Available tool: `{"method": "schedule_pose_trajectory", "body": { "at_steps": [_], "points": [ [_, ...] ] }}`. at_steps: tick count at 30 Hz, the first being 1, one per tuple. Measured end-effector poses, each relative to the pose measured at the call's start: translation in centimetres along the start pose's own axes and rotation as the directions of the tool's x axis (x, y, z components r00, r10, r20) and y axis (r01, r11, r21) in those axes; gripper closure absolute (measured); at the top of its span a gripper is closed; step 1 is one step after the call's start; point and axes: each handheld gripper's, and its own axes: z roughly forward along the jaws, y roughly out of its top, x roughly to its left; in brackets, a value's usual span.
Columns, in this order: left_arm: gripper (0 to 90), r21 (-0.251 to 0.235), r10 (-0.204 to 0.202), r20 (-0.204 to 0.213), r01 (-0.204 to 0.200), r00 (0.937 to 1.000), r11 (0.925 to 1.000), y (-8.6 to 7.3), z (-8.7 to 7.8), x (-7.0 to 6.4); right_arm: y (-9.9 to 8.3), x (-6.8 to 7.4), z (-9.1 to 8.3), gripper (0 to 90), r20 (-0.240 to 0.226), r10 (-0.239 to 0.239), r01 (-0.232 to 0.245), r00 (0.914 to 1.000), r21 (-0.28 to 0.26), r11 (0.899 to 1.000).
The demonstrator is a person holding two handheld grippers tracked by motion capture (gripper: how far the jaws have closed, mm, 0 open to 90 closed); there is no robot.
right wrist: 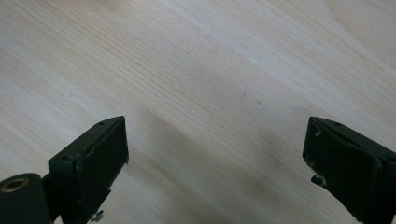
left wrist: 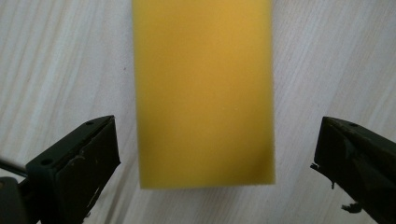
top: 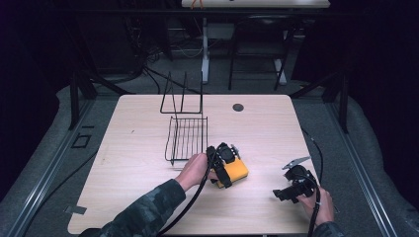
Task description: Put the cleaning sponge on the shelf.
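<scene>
we see yellow block (left wrist: 202,93) flat on table (top: 148,197), long axis running straight away betw wide-open left gripper (left wrist: 217,163) jaws, untouched; right gripper (right wrist: 215,168) wide open, empty.

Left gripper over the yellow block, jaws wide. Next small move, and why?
Probably lower the left gripper a little and close on the yellow block: the block's near end lies centred between the open jaws, untouched, flat on the table.
</scene>
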Motion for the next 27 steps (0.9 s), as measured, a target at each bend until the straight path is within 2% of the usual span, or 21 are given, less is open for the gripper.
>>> {"method": "schedule_pose_trajectory", "body": {
  "at_steps": [7,8,11,15,19,22,24,27],
  "points": [
    [0.0,0.012,0.000,-0.006,0.000,1.0000,0.9999,0.5,1.1,0.0,0.0,0.0,0.0,6.4,-0.002,0.001,-0.001,1.0000,0.006,1.000],
    [0.2,0.027,0.004,-0.007,-0.004,1.0000,0.9996,0.5,1.1,0.1,0.0,0.0,0.0,6.4,-0.004,0.002,-0.002,1.0000,0.001,1.000],
    [0.7,0.021,-0.004,-0.009,0.004,1.0000,0.9998,0.6,1.4,0.1,0.0,0.0,0.1,6.4,-0.005,0.002,-0.002,1.0000,0.001,1.000],
    [10.1,0.021,-0.002,-0.010,0.003,0.9999,0.9998,0.6,1.7,0.3,0.0,0.0,0.0,6.4,-0.006,0.004,-0.004,1.0000,0.006,1.000],
    [15.4,0.031,-0.009,-0.003,0.009,1.0000,0.9995,0.6,2.2,0.3,0.0,0.0,0.0,6.4,-0.005,0.000,0.000,1.0000,0.006,1.000],
    [21.9,0.023,0.002,-0.010,-0.002,1.0000,0.9997,0.6,2.1,0.2,0.0,0.0,0.0,6.4,-0.005,-0.001,0.001,1.0000,-0.002,1.000],
    [22.6,0.023,0.013,-0.011,-0.013,0.9999,0.9996,0.6,2.0,0.2,0.0,0.0,0.0,6.4,-0.004,0.000,0.000,1.0000,-0.001,1.000],
    [23.0,-0.004,0.016,-0.015,-0.016,0.9998,0.9999,0.5,1.7,0.1,0.0,0.0,0.0,6.4,-0.002,0.001,-0.001,1.0000,0.003,1.000]
  ]
}}
